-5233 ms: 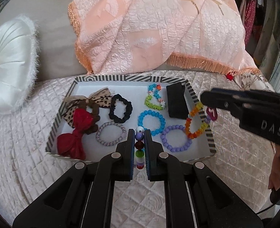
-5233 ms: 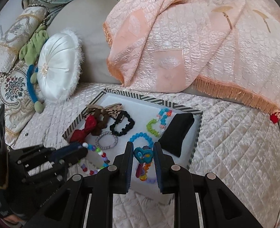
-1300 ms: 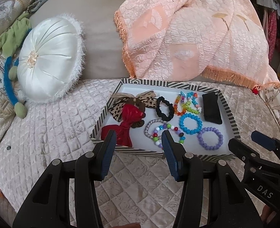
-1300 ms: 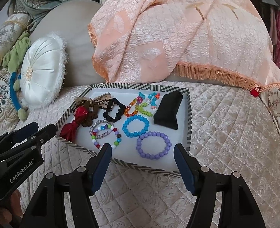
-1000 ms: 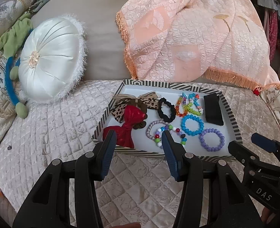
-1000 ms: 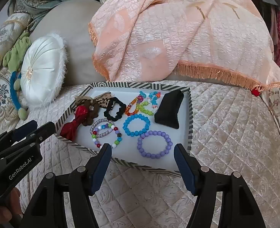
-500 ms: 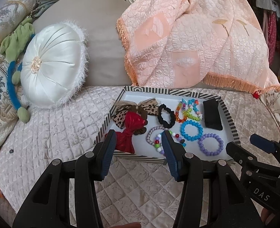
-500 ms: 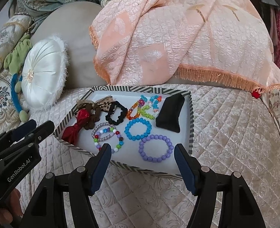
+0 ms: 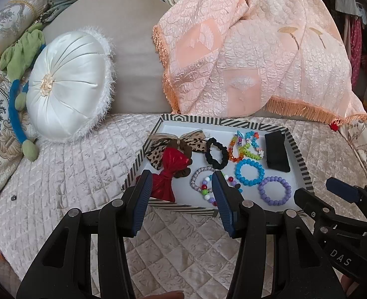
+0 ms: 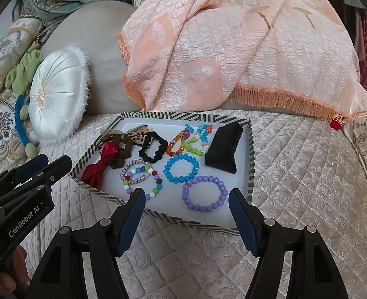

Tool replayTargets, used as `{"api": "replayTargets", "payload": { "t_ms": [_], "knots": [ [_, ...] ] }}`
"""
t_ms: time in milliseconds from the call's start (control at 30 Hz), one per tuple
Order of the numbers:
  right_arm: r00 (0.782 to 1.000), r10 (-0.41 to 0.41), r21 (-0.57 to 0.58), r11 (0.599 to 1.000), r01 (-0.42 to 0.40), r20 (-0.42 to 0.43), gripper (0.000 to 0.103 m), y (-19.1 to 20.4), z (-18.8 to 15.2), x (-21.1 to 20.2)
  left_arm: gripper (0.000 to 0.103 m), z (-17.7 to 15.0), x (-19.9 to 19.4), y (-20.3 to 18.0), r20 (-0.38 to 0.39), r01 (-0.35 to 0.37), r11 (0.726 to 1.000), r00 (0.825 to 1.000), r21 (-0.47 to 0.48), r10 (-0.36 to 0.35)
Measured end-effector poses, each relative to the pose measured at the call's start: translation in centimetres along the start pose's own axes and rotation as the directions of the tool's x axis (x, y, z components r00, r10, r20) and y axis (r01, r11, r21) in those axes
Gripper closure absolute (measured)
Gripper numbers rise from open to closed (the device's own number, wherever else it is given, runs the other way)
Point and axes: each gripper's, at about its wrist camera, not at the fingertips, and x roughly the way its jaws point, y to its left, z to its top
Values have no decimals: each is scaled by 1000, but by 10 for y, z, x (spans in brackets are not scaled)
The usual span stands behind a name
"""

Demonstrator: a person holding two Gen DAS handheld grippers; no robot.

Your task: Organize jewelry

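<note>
both jaws stand spread and empty: left gripper [image 9: 181, 179], right gripper [image 10: 186, 196]. at 12 o'clock from them, the striped-rim white tray [image 10: 250, 154] on the quilted bedspread [image 10: 308, 174] holds six bead bracelets, one black scrunchie [image 10: 153, 148], two bows and one black pouch [image 10: 223, 147], long axis toward 1 o'clock.

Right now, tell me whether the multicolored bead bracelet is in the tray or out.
In. The multicolored bead bracelet lies flat inside the striped tray, overlapping a silvery bracelet.
</note>
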Motion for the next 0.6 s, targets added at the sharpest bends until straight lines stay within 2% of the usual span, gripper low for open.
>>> {"api": "replayTargets", "payload": {
  "t_ms": [600],
  "knots": [
    [1000,-1,-10,1000,1,-9,35,1,-2,0,54,-1,-2,-1,13,16,1000,1000,-2,-16]
  ]
}}
